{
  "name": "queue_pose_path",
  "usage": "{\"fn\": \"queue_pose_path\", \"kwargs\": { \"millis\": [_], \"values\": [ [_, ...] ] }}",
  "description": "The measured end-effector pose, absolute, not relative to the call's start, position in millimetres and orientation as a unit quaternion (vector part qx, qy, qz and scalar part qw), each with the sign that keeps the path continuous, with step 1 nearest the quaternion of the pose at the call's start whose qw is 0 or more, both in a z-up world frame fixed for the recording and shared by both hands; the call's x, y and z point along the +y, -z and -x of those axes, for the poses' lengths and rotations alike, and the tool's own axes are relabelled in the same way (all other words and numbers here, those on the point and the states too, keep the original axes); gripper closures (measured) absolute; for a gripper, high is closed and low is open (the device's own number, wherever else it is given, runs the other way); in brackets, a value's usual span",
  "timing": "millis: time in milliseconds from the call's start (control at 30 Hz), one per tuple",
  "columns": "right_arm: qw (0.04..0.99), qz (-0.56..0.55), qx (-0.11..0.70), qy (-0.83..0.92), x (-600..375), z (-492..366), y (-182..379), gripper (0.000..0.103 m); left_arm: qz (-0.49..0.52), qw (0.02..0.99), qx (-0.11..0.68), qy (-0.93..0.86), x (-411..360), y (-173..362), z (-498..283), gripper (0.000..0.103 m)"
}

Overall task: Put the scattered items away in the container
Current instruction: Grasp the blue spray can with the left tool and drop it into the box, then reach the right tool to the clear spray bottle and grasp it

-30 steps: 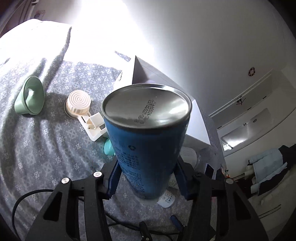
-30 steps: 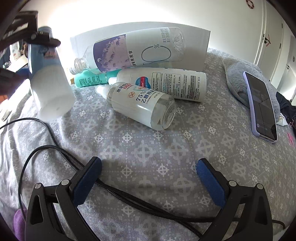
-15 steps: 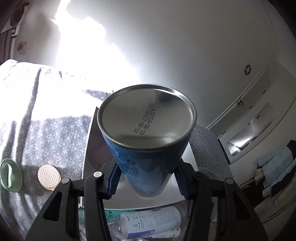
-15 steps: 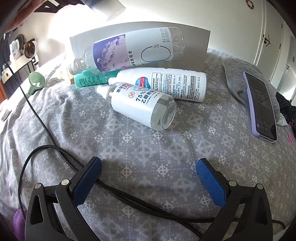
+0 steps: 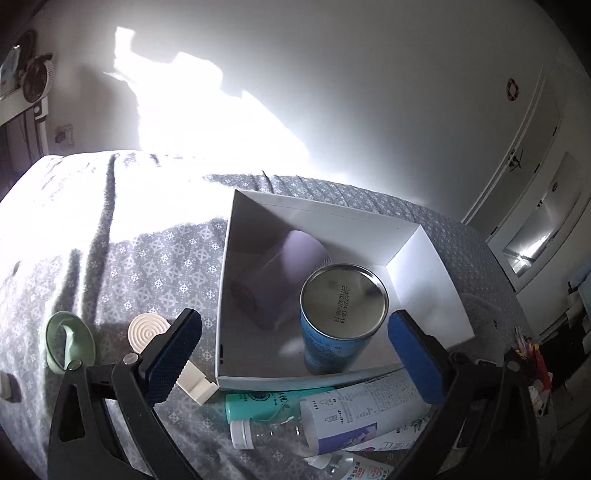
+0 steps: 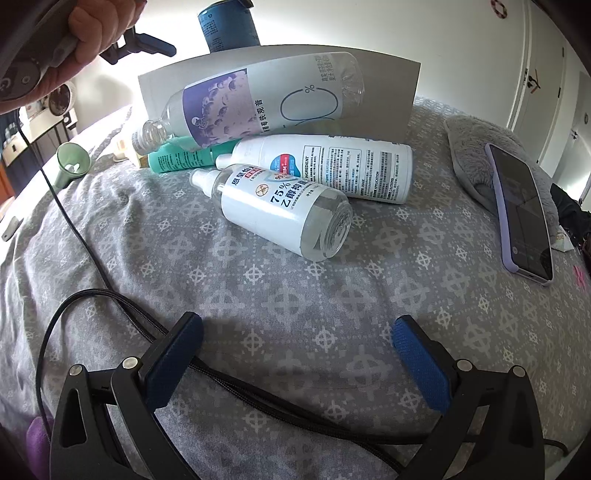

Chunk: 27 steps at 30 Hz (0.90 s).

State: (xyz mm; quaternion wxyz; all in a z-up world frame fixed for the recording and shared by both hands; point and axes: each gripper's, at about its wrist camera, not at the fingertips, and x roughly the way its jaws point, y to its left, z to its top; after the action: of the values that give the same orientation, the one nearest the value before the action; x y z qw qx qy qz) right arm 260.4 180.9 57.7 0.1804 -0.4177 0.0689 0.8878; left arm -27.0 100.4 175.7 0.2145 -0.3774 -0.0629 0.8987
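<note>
The blue can point(image 5: 343, 295) sits bottom-up inside the white box point(image 5: 332, 218), free of both pads, beside a purple roll point(image 5: 295, 258). My left gripper point(image 5: 293, 321) hovers above the box's near wall, its jaws opening wide with only air between the pads and the can. In the right wrist view the can point(image 6: 229, 26) shows above the box wall point(image 6: 388, 92). In front of that wall lie a clear bottle point(image 6: 240, 99), a teal tube point(image 6: 177, 158), a white spray bottle point(image 6: 332, 166) and a 75% alcohol bottle point(image 6: 280, 210). My right gripper point(image 6: 297, 325) stays open and empty over the bedspread.
A green funnel point(image 5: 68, 343) and a white round plastic piece point(image 5: 147, 328) lie left of the box. A phone point(image 6: 521, 210) rests on a grey pillow at the right. A black cable point(image 6: 74, 229) crosses the bedspread. A person's hand point(image 6: 92, 29) holds the left gripper.
The left gripper carried the can up and over the box, then let go; the can now sits in the box with the pads spread apart. The right gripper stayed still.
</note>
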Motion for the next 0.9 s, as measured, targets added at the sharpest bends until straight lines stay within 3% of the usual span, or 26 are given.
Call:
{"fn": "queue_pose_path", "kwargs": {
  "millis": [167, 267, 467, 533, 800, 867, 900],
  "values": [
    [0.178, 0.421, 0.072, -0.886, 193, -254, -56, 0.0, 0.37, 0.137, -0.049, -0.918, 46, -155, 14, 0.001],
    [0.155, 0.448, 0.065, -0.878, 186, -255, -66, 0.0, 0.394, 0.113, -0.013, -0.912, 25, -119, 3, 0.001],
    [0.183, 0.401, 0.042, -0.897, 202, -252, -96, 0.0, 0.468, 0.115, 0.05, -0.875, 8, -25, -22, 0.001],
    [0.17, 0.421, 0.025, -0.891, 206, -231, -95, 0.0, 0.401, 0.122, 0.076, -0.905, 10, -20, -46, 0.0],
    [0.118, 0.486, 0.013, -0.866, 199, -159, -61, 0.0, 0.41, 0.127, 0.07, -0.9, 10, -21, -41, 0.0],
    [0.104, 0.482, 0.004, -0.87, 192, -159, -64, 0.013, 0.409, 0.127, 0.071, -0.901, 10, -22, -40, 0.0],
    [0.092, 0.48, 0.007, -0.872, 189, -161, -67, 0.031, 0.409, 0.126, 0.072, -0.901, 11, -22, -39, 0.0]
  ]
}}
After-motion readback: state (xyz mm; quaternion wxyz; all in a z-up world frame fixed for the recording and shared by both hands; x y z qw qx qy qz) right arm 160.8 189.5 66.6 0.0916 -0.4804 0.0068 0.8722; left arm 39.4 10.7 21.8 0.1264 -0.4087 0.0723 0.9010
